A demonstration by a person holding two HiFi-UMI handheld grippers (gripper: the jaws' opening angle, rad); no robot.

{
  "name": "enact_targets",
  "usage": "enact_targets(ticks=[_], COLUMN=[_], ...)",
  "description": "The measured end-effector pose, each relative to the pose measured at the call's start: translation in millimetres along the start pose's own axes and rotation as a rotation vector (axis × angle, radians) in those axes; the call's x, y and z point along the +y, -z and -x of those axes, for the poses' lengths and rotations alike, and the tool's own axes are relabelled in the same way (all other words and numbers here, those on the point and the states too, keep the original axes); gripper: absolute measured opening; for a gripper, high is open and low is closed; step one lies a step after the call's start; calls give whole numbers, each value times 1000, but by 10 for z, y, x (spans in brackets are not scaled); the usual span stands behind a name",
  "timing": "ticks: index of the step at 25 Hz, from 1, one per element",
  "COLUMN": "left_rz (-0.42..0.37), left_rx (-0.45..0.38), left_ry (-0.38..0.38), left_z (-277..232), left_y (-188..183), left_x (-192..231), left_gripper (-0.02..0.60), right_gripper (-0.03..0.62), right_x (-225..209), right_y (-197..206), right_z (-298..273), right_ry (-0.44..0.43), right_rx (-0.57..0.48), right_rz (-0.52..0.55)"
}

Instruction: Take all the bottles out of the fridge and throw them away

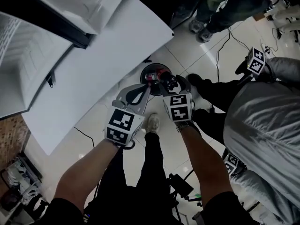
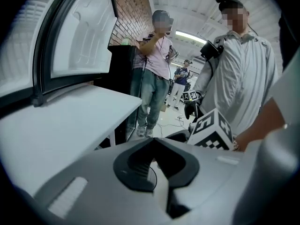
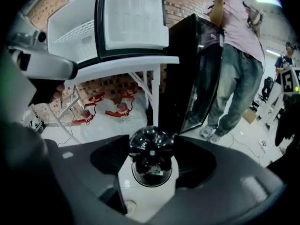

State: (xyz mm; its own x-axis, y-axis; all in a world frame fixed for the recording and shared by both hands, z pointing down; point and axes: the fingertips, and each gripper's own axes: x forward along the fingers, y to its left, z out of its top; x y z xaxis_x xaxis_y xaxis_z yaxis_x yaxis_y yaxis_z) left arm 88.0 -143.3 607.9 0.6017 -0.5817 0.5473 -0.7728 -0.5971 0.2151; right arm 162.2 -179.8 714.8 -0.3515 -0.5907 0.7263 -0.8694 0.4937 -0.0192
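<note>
dark plastic bottle (image 3: 150,143) clamped in the right hand-held gripper (image 3: 151,146), base end facing the camera, hanging above a round black bin (image 1: 151,71) on the floor (image 1: 197,55), white fridge (image 3: 108,27) on the desk (image 3: 131,62), door open

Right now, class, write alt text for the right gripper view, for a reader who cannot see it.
The right gripper is shut on a dark bottle, held above a round bin on the white floor. Behind stand a white table bearing an open fridge and a person in jeans.
</note>
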Motion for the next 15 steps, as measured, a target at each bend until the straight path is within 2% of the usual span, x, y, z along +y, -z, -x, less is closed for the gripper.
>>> enact_targets(ticks=[15], left_rz=[15], left_rx=[99], left_ry=[20], left_z=[-385], left_y=[708], left_x=[225], left_gripper=[3], right_gripper=[304], right_x=[-26], right_y=[882], right_z=[-1125], right_ry=[2], right_rx=[153], right_rz=[36])
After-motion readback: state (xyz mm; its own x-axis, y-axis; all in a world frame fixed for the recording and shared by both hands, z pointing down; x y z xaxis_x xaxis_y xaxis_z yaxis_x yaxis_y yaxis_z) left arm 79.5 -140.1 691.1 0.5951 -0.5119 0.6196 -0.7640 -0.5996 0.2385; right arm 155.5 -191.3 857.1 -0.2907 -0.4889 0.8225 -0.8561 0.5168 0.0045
